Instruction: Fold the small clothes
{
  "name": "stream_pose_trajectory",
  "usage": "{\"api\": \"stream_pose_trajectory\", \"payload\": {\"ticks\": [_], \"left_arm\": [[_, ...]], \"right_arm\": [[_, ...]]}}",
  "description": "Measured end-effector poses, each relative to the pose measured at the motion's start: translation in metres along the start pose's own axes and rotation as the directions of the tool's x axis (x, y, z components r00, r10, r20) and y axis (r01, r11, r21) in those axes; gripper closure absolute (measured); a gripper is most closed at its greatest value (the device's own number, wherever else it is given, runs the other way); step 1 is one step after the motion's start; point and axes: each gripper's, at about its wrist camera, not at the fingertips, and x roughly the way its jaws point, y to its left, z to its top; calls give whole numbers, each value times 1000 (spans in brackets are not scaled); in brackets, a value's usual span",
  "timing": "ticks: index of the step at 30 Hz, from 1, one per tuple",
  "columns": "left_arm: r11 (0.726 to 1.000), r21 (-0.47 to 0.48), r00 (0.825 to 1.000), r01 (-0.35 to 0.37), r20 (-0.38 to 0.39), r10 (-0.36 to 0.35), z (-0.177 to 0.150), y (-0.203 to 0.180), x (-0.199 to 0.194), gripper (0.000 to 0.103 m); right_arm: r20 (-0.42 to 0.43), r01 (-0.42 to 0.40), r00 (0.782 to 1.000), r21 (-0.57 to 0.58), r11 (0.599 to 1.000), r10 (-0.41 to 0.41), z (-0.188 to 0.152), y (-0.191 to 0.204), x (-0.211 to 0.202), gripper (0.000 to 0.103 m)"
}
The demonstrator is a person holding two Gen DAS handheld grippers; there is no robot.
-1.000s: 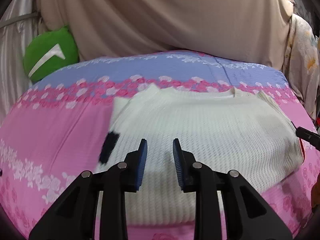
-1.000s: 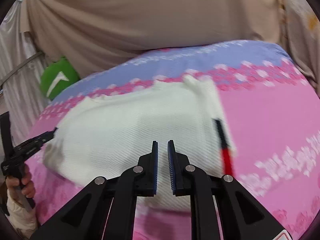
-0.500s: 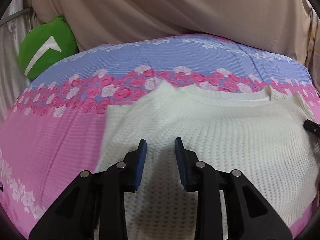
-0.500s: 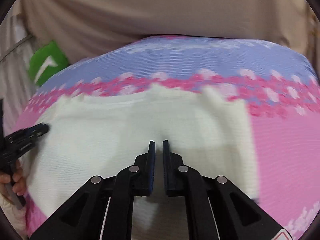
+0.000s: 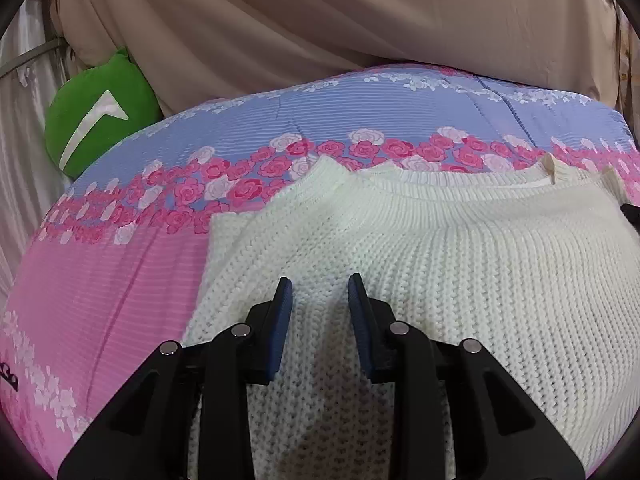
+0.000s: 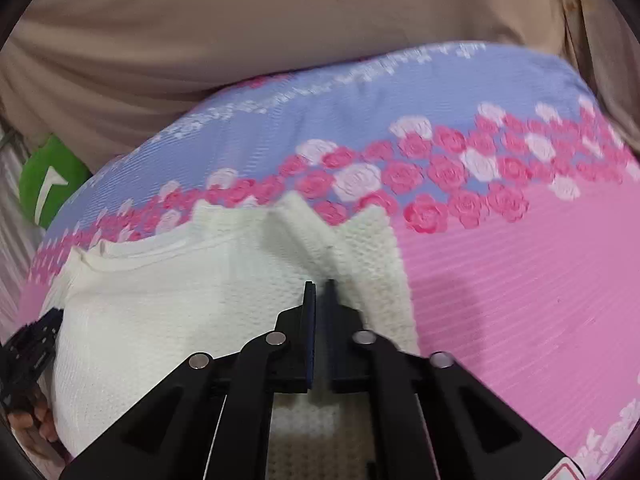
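Note:
A cream knitted sweater (image 5: 460, 264) lies flat on the pink and blue floral bedspread (image 5: 100, 280), its neckline toward the far side. My left gripper (image 5: 319, 286) is open and empty, low over the sweater's left part. In the right wrist view the sweater (image 6: 168, 304) fills the lower left. My right gripper (image 6: 319, 285) is nearly closed, its jaws a narrow slit apart, low over the sweater near a raised fold (image 6: 304, 232) at its right shoulder. I cannot tell whether cloth is between the jaws.
A green cushion (image 5: 100, 112) with a white mark sits at the bed's far left, seen too in the right wrist view (image 6: 48, 180). A beige curtain (image 5: 360, 16) hangs behind the bed. The left gripper and the hand holding it (image 6: 28, 364) show at the left edge.
Both grippers have moved forward and lower over the sweater. The right gripper has narrowed and shifted toward the sweater's right shoulder. The left jaws stayed open.

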Motion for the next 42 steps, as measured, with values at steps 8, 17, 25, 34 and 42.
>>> {"api": "stream_pose_trajectory", "payload": {"ticks": [8,17,25,34,42], "left_arm": [[1000,8,1000,-15,10,15,-1,-3,1,74],[999,23,999,-39,19,39,-2,-6,1,74],[998,30,998,-50,25,49,-2,-8,1,73],[998,27,998,-55,28,54,-2,-9,1,71],[998,16,998,-53,28,53,-2,-8,0,70]], "right_arm": [[27,49,998,-44,998,-48,0,19,-12,95],[15,73,997,-33,997,-73,19,27,-2,98],[11,180,984,-93,979,-180,25,35,19,103],[48,183,982,-68,981,-180,17,26,12,103],[89,99,992,-67,993,-93,-24,47,-43,92]]}}
